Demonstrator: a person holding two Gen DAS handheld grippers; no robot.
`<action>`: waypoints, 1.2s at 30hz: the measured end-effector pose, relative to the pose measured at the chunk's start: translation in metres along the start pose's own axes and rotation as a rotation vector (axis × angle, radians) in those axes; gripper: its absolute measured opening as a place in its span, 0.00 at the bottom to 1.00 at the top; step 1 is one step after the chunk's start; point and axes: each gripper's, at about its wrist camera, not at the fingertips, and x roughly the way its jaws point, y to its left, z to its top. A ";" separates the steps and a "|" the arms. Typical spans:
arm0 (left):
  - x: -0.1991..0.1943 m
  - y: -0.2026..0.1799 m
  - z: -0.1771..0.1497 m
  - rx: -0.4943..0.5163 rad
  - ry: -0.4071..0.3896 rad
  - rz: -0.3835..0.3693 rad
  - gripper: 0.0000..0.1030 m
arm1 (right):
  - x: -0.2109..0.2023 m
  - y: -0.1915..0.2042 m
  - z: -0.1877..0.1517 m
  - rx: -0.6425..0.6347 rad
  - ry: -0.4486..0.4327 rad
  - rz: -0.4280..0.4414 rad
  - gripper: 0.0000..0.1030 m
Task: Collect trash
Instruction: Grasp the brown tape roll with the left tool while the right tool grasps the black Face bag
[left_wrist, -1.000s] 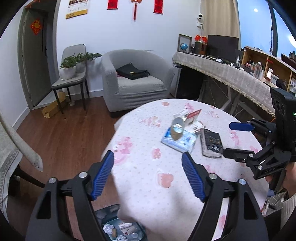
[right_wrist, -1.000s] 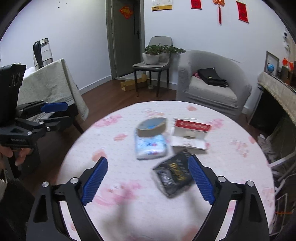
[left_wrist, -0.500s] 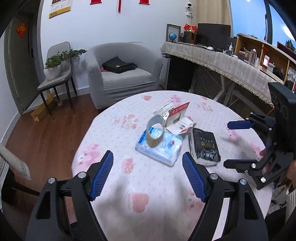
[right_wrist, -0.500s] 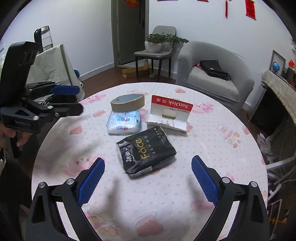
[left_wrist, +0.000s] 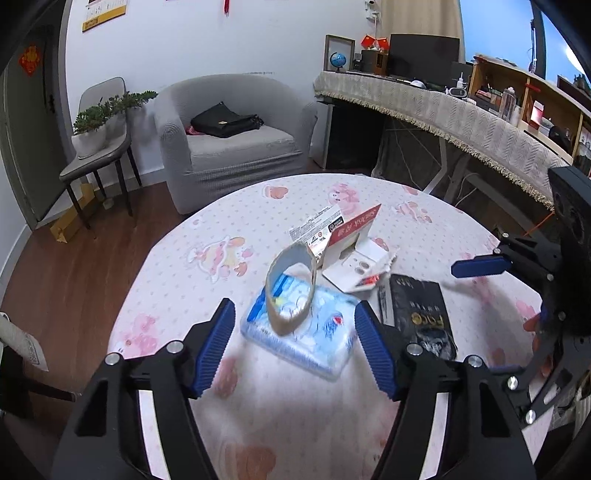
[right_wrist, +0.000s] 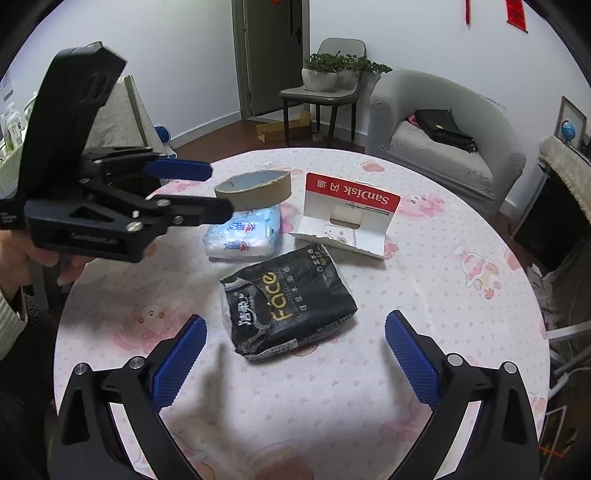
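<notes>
Four bits of trash sit mid-desk (right_wrist: 461, 332): black tissue pack (right_wrist: 290, 301) w/ long axis running from the right gripper (right_wrist: 295, 352) toward the red-white card box (right_wrist: 349, 218), blue-white tissue pack (right_wrist: 243, 230) left of it, empty tape ring (right_wrist: 255, 188) tilted on top. Right gripper's jaws are wide apart, nothing between. Left gripper (left_wrist: 293, 345), jaws just closing but still apart, straddles the blue-white pack w/o touching.

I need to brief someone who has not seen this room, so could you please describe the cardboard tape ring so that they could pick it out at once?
On the round table with the pink-patterned cloth, four items cluster near the middle. The cardboard tape ring rests on the blue-and-white tissue pack, left of the red-and-white SanDisk card. It is the only round, hollow, brown thing there.
</notes>
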 end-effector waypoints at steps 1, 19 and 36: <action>0.002 0.000 0.001 0.000 0.002 0.000 0.65 | 0.002 -0.001 0.001 -0.003 0.005 0.001 0.95; 0.032 0.008 0.012 0.006 0.045 -0.053 0.32 | 0.032 -0.001 0.012 -0.069 0.081 0.051 0.96; -0.008 0.020 -0.007 -0.055 -0.006 -0.041 0.32 | 0.026 0.016 0.012 -0.014 0.062 0.013 0.77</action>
